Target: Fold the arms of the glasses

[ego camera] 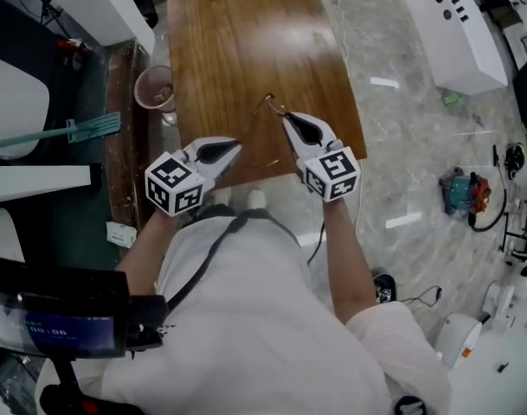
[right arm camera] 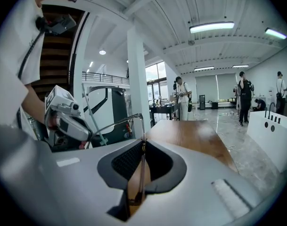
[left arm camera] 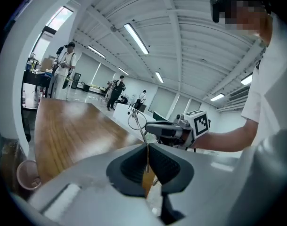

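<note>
A teal long-handled brush (ego camera: 83, 130) is seen at far left, lying flat. Right of it, a translucent pinkish cup (ego camera: 153, 87), round-rimmed, is set upright on a darker wooden strip just beside the left edge of the desk (ego camera: 246, 33).

Desk: glossy brown wood, grain running lengthwise, long sides nearly straight, near edge curved. The top beyond the tools is open wood with light glare.

Left tool (ego camera: 235, 148): grey shell, black ribbed pads, marker cube at the rear. It is held over the near edge of the desk. In the left gripper view the pads are seen drawn together on a thin wire arm of the glasses (ego camera: 269, 99), which runs up from between them.

Glasses: thin metal wire frame, round lens rim visible in the left gripper view. They are held between the two tools over the near part of the desk and appear lifted off the wood. One arm is seen bent roughly at a right angle to the other in the right gripper view.

Right tool (ego camera: 289, 119): same build, near the right edge of the desk. Its pads are pressed together on a second thin arm, which stands upright between them. The two tools are near each other but not touching.

Right of the desk, polished grey veined stone floor (ego camera: 401, 145) is open and wide. A long white cabinet (ego camera: 453, 24) is set at upper right, and a teal and red device (ego camera: 462, 193) with a black cable rests on the floor, well apart from the desk.
</note>
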`<state>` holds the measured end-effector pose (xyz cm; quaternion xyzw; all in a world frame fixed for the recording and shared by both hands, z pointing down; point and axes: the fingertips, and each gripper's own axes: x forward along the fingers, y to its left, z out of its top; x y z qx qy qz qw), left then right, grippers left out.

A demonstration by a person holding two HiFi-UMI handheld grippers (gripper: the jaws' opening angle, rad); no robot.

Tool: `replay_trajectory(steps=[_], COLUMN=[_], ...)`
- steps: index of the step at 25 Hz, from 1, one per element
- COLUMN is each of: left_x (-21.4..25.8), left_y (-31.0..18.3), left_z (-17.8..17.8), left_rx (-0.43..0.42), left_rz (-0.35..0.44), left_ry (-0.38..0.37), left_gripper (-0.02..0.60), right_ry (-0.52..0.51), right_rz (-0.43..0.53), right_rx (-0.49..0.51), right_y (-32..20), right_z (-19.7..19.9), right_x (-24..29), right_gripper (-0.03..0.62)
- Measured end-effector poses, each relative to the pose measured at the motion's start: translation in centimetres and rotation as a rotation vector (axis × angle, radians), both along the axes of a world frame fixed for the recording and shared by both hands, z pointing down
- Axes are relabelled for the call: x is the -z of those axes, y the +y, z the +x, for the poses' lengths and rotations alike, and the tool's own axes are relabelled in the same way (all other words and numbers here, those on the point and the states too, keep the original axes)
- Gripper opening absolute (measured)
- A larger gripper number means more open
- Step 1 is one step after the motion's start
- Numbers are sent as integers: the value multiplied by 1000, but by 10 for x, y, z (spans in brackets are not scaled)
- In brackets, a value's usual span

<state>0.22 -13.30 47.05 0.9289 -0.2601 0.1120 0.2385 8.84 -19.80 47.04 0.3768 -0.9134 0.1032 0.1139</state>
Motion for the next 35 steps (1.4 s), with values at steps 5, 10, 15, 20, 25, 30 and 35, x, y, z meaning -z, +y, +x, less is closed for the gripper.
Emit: replay_trajectory(steps=[5, 10, 15, 20, 25, 30, 35], left_x=[-3, -3, 35, 103, 92, 69, 60], left_y=[13, 21, 37, 60, 61, 57, 58], left_z=[26, 16, -4, 7, 26, 35, 41], left_rx=[-58, -96, -228, -508, -570, -549, -517], left_rz=[-38, -47, -59, -122, -147, -147, -160], left_ry=[-9, -63, 55, 398, 358, 308, 303], left_gripper=[6, 39, 75, 6, 6, 6, 6], right_ry=[-31, 10, -131, -346, -392, -426, -511], right_rz=[97, 117, -4, -143, -168, -187, -245], right_rx=[-33, -9, 114, 226, 207, 196, 209], right_y=[14, 25, 38, 50, 50, 54, 62], right_z=[-26, -28, -22, -44, -59, -62, -69], right_x=[29, 36, 41, 50, 56, 60, 61], right_gripper=[29, 29, 28, 28, 28, 28, 28])
